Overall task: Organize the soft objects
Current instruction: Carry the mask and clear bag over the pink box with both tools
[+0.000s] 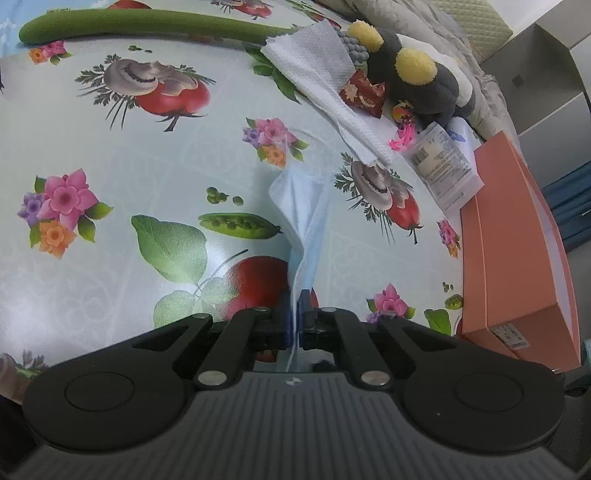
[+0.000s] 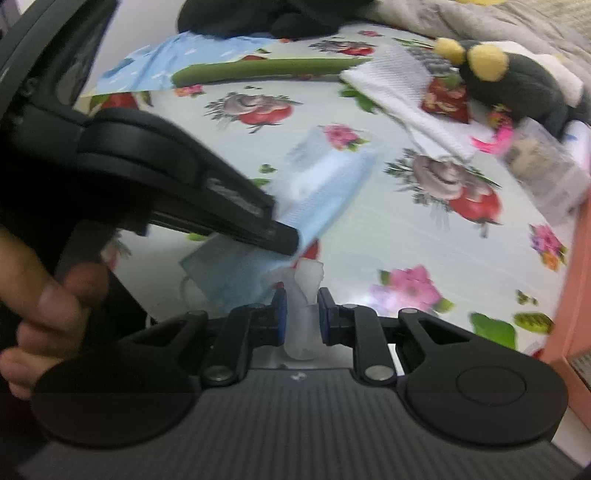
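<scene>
The left tongs (image 1: pixel 294 317) were pressed almost together, and a light blue face mask (image 1: pixel 301 218) was pinched between the blue pads. The mask was held by its near end, and the rest of it was lifted away from the tongs over the flowery tablecloth (image 1: pixel 110 147).

In the right wrist view, the right tongs (image 2: pixel 302 314) were only a little way open. A bunched white bit of soft, cloudy stuff (image 2: pixel 301 317) was seen between the pads; it seemed to be pinched, but the blur made it hard to be sure. It could not be told if this bit was part of the mask. Just above it the same blue mask (image 2: pixel 325 184) was seen, gripped by the dark tip of the left tongs (image 2: pixel 284 236). A hand (image 2: pixel 44 306) was seen at the left edge of that view.

Along the right edge of the table an orange box (image 1: pixel 517 240) was lying. Farther back, near the far right corner, a clear packet with a label (image 1: pixel 443 170), a white paper towel (image 1: pixel 325 74), a small red pouch (image 1: pixel 364 92) and a dark plush toy with yellow pompoms (image 1: pixel 424 74) were piled close together. A long green tube (image 1: pixel 147 26) was laid along the far edge.
</scene>
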Demonstrator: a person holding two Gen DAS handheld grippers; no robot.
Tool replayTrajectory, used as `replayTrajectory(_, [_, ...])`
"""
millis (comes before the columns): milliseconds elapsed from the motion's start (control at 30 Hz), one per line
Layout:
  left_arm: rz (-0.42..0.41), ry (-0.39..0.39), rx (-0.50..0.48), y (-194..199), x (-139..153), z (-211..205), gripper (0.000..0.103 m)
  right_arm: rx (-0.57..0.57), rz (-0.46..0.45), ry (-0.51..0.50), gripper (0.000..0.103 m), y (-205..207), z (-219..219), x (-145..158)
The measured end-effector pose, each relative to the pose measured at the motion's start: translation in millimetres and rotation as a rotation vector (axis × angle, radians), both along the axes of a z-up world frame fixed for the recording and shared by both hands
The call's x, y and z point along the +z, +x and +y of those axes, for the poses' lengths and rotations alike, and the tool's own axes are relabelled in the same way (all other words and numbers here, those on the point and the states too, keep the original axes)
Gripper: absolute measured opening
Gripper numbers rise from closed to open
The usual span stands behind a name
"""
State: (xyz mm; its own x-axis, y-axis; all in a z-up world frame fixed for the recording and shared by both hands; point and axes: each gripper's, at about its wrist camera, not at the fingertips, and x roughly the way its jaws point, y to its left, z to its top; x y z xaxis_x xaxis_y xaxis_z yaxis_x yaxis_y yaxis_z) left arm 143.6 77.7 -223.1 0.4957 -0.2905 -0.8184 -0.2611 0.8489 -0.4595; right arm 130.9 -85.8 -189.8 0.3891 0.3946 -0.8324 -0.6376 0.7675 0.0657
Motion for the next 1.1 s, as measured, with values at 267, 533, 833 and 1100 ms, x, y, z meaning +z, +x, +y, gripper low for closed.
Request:
replayTrajectory(267, [-0.038, 0.033, -0.015, -7, 16, -7, 0.004, -0.175, -0.033, 0.041, 0.021, -1, -41, 22])
replayTrajectory(533, [-0.123, 0.047, -0.058, -21, 54, -24, 0.004, -0.326, -0.123, 0.1, 0.021, -14, -81, 61])
replayTrajectory(833, [-0.226, 0.065, -0.125, -40, 101, -50, 0.004, -0.419, -0.214, 0.163, 0.021, -41, -110, 100])
replayTrajectory(1100, [-0.299, 0.064, -0.192, -60, 136, -74, 0.004, -0.506, -0.276, 0.21, 0.021, -72, -130, 125])
